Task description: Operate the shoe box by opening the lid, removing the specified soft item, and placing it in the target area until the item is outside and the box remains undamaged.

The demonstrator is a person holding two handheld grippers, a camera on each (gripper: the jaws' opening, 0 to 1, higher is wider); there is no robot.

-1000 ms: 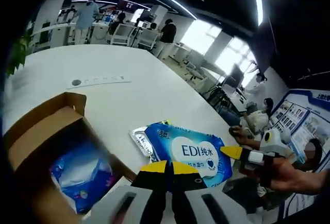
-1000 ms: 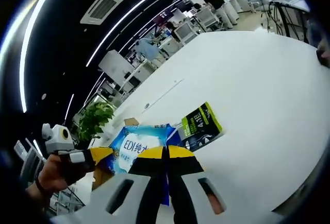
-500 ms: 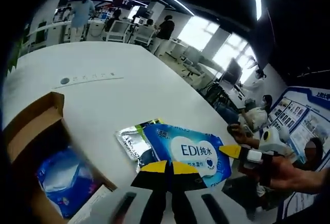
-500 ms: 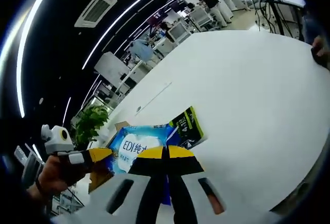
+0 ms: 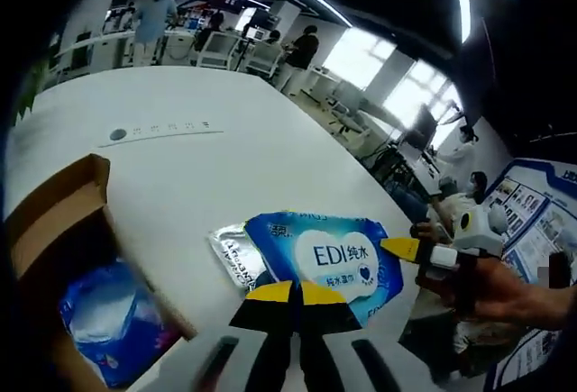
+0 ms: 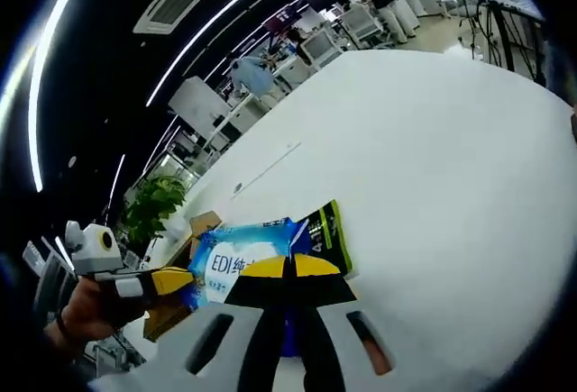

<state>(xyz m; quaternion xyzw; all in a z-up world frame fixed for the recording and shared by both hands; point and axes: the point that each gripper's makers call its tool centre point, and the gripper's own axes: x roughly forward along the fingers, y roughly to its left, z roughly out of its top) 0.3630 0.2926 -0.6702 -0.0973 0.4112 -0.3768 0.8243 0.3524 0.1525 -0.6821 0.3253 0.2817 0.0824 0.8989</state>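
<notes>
Both grippers meet over the soft blue plastic wipes pack printed "EDI" (image 5: 326,254), which is out of the box and held low over the broad white bench (image 5: 207,162), beside the brown cardboard shoe box (image 5: 54,230). In the left gripper view the left gripper (image 5: 292,293) reaches forward with its yellow-tipped jaws pressed together on the pack's near edge, while the right gripper (image 5: 403,249) comes in from the right, carried level by a person's hand (image 5: 496,288), its yellow tip against the pack's far edge. In the right gripper view the right gripper (image 6: 290,268) likewise shows its jaws closed on the pack (image 6: 239,252), and the left gripper (image 6: 167,281) enters from the left in a hand (image 6: 86,306), its tip at the pack's side. A flat silver and green foil sachet (image 5: 236,250) lies partly beneath the pack. The box stands open, and a second blue packet (image 5: 113,315) rests inside it.
</notes>
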